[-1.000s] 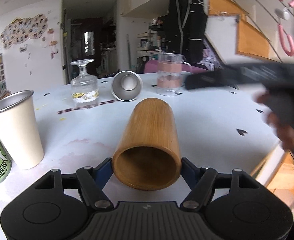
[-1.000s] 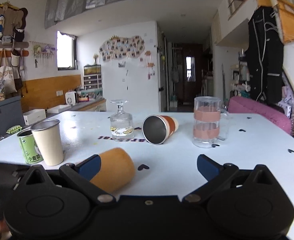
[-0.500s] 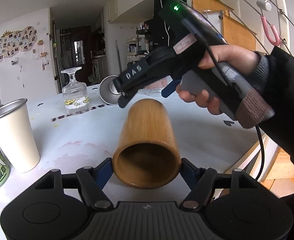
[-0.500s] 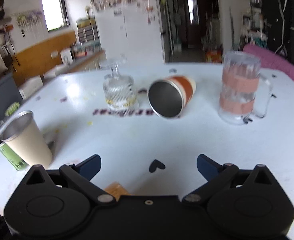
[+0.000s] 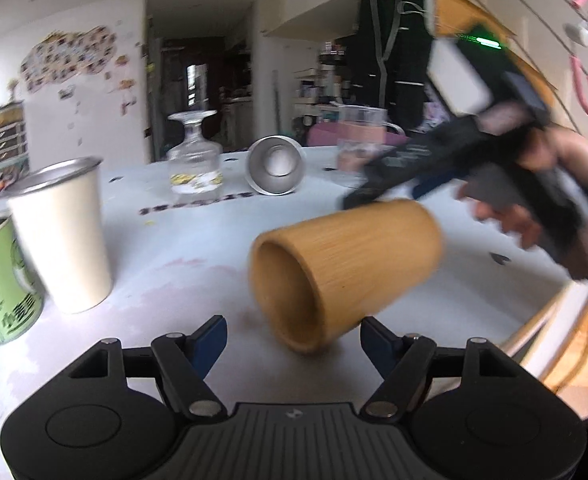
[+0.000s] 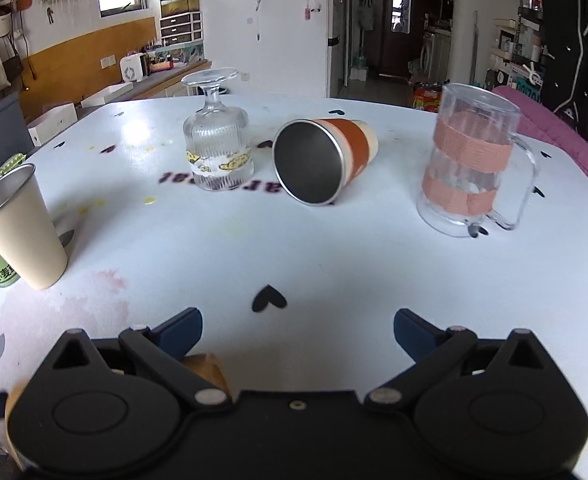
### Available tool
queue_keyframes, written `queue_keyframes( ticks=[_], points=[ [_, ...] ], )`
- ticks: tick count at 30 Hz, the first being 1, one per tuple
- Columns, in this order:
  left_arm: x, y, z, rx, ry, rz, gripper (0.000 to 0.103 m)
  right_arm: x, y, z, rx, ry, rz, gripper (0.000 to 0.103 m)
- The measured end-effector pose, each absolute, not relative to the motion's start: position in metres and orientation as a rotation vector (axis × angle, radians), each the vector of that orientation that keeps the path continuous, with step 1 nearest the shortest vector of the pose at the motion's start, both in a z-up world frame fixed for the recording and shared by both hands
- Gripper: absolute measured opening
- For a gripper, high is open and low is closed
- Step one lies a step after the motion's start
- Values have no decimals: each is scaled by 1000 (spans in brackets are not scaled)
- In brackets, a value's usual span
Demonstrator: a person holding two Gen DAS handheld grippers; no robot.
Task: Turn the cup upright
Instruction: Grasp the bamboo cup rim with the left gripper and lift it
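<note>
A wooden cup [image 5: 346, 268] lies tilted on the white table [image 5: 198, 264], mouth toward my left gripper [image 5: 292, 338], base raised to the right. The left gripper is open, its blue pads either side of the cup's mouth, not clamping it. My right gripper [image 6: 297, 330] is open and empty; in the left wrist view its body [image 5: 454, 160] hovers just over the cup's far end, blurred. A sliver of the wooden cup [image 6: 206, 368] shows under the right gripper's left finger. A steel cup with an orange band [image 6: 322, 160] lies on its side farther back.
A cream steel tumbler [image 5: 64, 236] and a green can [image 5: 2, 284] stand at the left. An upside-down stemmed glass [image 6: 216, 152] and a clear mug with pink bands [image 6: 470, 168] stand at the back. The table's right edge [image 5: 542, 320] is near the wooden cup.
The left gripper has let go of the wooden cup and opened. The cup has swung so its base points right and lifts. The right gripper has moved over the cup's far end.
</note>
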State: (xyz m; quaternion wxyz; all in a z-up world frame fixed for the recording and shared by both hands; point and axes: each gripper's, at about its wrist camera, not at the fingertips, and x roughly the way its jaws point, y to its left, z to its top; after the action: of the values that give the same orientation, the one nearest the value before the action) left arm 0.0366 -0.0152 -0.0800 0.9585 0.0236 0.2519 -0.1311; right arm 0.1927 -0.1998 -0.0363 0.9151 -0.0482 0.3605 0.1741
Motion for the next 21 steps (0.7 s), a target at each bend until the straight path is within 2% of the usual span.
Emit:
queue_keyframes(
  ticks=[13, 21],
  points=[
    [44, 6, -72, -102, 510, -187, 74, 131, -242, -54, 18, 765, 422, 103],
    [44, 15, -42, -230, 494, -279, 74, 121, -254, -64, 140, 783, 441, 103]
  ],
)
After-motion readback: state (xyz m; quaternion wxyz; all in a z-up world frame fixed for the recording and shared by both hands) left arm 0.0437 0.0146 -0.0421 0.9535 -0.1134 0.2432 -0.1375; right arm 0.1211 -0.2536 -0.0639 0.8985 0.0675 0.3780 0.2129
